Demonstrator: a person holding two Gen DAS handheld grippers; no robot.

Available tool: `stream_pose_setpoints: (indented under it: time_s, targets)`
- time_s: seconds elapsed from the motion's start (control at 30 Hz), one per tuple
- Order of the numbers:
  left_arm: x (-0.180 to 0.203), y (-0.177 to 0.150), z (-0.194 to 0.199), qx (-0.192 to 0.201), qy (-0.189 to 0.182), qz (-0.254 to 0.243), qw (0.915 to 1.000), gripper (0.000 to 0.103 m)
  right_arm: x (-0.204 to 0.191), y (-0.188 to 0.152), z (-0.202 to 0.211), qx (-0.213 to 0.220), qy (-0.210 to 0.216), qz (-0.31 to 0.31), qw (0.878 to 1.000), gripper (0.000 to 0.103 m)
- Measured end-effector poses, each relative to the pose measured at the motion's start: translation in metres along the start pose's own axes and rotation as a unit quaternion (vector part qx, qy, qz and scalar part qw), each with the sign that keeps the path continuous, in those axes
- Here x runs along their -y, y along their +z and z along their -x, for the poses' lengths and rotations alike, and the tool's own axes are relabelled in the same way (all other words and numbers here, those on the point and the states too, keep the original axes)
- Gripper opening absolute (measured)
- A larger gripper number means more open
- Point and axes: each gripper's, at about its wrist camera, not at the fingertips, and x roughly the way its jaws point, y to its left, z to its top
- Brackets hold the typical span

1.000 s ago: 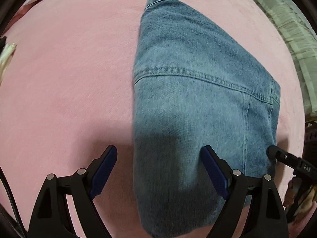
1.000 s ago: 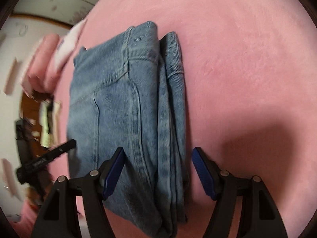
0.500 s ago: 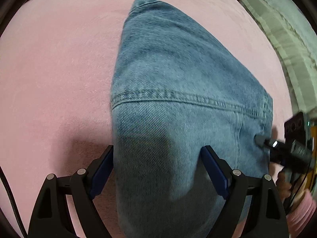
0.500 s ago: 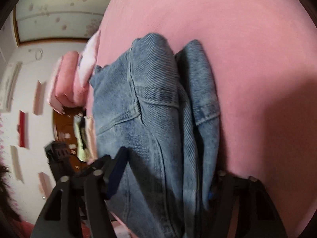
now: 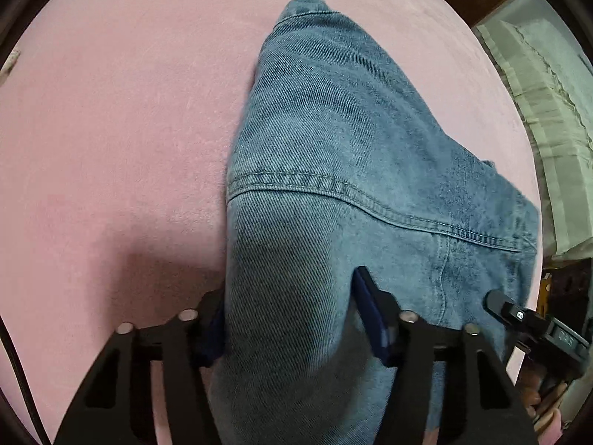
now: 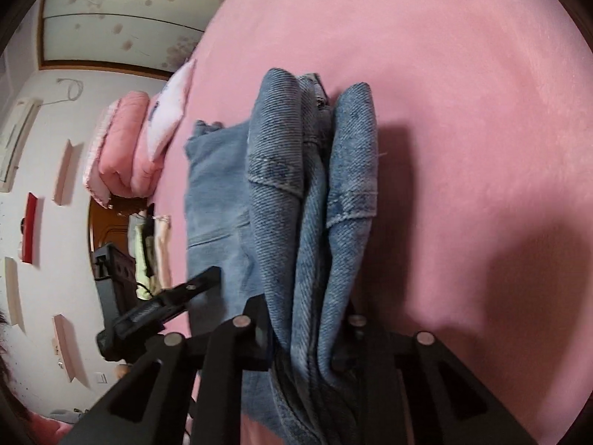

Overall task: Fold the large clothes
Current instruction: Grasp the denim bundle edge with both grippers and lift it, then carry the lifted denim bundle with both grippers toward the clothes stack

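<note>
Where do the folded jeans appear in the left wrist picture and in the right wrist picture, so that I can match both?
Left wrist view: the folded jeans fill the centre and lower right, running down between the closing left gripper.
Right wrist view: the folded jeans stand in the centre as bunched layers, pinched in the closing right gripper.
Shared landmark: the pink blanket under them.

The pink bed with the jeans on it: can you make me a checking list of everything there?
Surface: soft pink plush bedcover, bare around the denim.
Job's things: folded blue denim jeans, layers bunched and lifted at one end.
Clutter: folded pink quilt and white pillow at the bed's edge.
Grippers: left gripper closing around the jeans; right gripper closing, pinching the stacked layers.
Cables: thin black cable beside the left gripper.
Surroundings: flowered wardrobe, wooden door.
</note>
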Motion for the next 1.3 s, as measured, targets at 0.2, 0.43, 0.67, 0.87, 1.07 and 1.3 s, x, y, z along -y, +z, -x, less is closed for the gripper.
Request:
stream_pose_setpoints:
  time_s: [0.2, 0.43, 0.67, 0.87, 1.07, 1.3]
  targets:
    - [0.004, -0.024, 0.036, 0.017, -0.019, 0.028, 0.9993, 0.038, -0.045, -0.028, 0.031, 0.027, -0.026, 0.054, 0.998, 0.016]
    - [0.007, -0.086, 0.095, -0.008, -0.015, 0.069, 0.9975, 0.037, -0.077, -0.071, 0.078, 0.008, -0.048, 0.065, 0.997, 0.015]
    - [0.009, -0.175, 0.162, -0.043, -0.005, 0.09, 0.995, 0.036, -0.104, -0.126, 0.111, -0.06, -0.049, 0.073, 0.994, 0.015]
    - [-0.004, -0.228, 0.213, -0.073, 0.007, 0.095, 0.9928, 0.035, -0.14, -0.179, 0.111, -0.12, -0.072, 0.108, 0.984, 0.015]
    - [-0.068, -0.261, 0.271, -0.055, 0.01, 0.136, 0.9891, 0.035, -0.2, -0.221, 0.079, -0.144, -0.066, 0.124, 0.98, 0.015]
    - [-0.194, -0.256, 0.345, -0.011, -0.009, 0.143, 0.9896, 0.035, -0.306, -0.25, 0.018, -0.129, -0.06, 0.164, 0.976, 0.015]
